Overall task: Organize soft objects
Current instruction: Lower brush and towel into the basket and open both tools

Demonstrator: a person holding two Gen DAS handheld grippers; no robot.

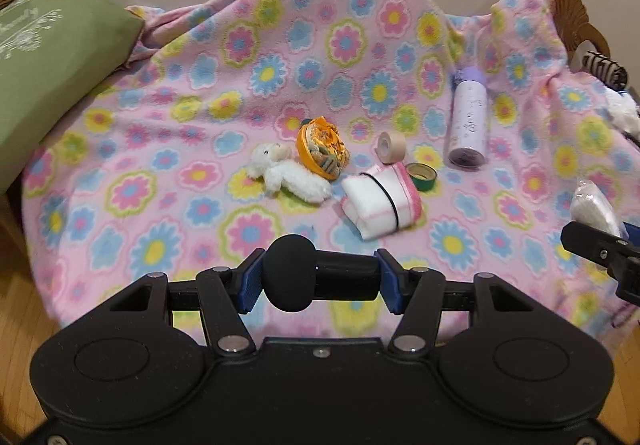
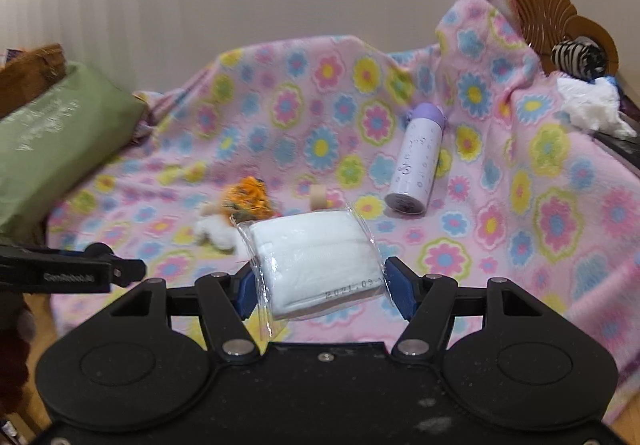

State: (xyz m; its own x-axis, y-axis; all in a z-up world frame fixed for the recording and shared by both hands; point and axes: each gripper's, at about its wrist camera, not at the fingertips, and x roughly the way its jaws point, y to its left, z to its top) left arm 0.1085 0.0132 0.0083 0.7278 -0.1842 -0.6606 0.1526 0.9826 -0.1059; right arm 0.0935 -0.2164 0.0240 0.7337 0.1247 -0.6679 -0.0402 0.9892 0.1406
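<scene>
My left gripper [image 1: 320, 279] is shut on a black foam-tipped microphone [image 1: 290, 279], which lies crosswise between the blue pads above the flowered blanket [image 1: 180, 133]. My right gripper [image 2: 320, 285] is shut on a white pad packet in clear plastic [image 2: 316, 257], also held over the blanket. On the blanket lie a white plush toy [image 1: 284, 173], an orange bowl-like item with fabric in it [image 1: 324, 149] and a folded white cloth with a pink edge and a black band [image 1: 380, 205]. The left gripper also shows at the left edge of the right wrist view.
A beige tape roll [image 1: 391, 144], a green tape roll [image 1: 422, 175] and a lilac bottle [image 1: 469, 117] lie on the blanket. A green pillow [image 1: 48, 77] sits at the left. A zebra plush [image 2: 578, 59] and white fluffy fabric [image 2: 592, 107] rest at the far right. Wooden floor shows below.
</scene>
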